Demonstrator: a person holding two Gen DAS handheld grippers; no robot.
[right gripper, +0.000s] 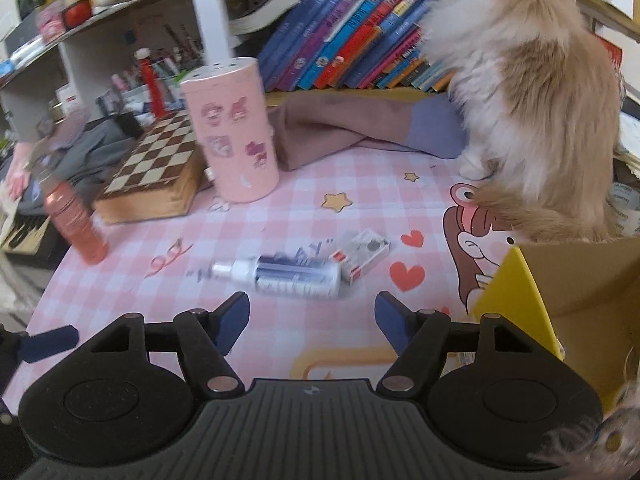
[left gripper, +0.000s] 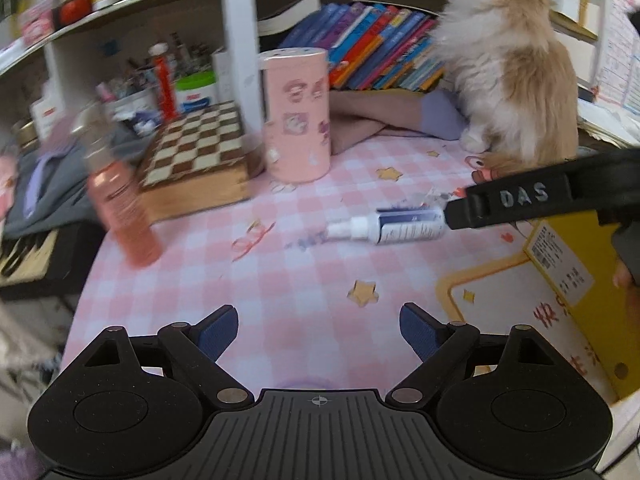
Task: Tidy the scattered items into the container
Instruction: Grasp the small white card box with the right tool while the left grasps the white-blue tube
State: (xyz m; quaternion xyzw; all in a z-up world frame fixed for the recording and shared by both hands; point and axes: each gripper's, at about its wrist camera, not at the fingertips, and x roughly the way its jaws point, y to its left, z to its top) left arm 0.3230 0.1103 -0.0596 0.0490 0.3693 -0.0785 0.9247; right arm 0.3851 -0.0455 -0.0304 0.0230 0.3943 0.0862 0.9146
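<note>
Left wrist view. The left gripper (left gripper: 319, 330) hangs over the pink checked tablecloth (left gripper: 300, 280), its blue-padded jaws spread wide with nothing between them. At one o'clock from it lies the white spray bottle with a blue label (left gripper: 384, 229), on its side, nozzle toward nine o'clock. A black finger of the right gripper (left gripper: 516, 204) reaches in from three o'clock, its tip just beside the bottle's base. The yellow-edged cardboard box (left gripper: 568, 280) stands at three o'clock.

Right wrist view. The right gripper (right gripper: 312, 322) is parted and empty; the spray bottle (right gripper: 280, 276) lies at twelve o'clock, just beyond the fingertips. A small white-and-red carton (right gripper: 360, 256) touches the bottle's base. The cardboard box (right gripper: 580, 280) stands at three o'clock, behind it a fluffy cream cat (right gripper: 532, 112).
</note>
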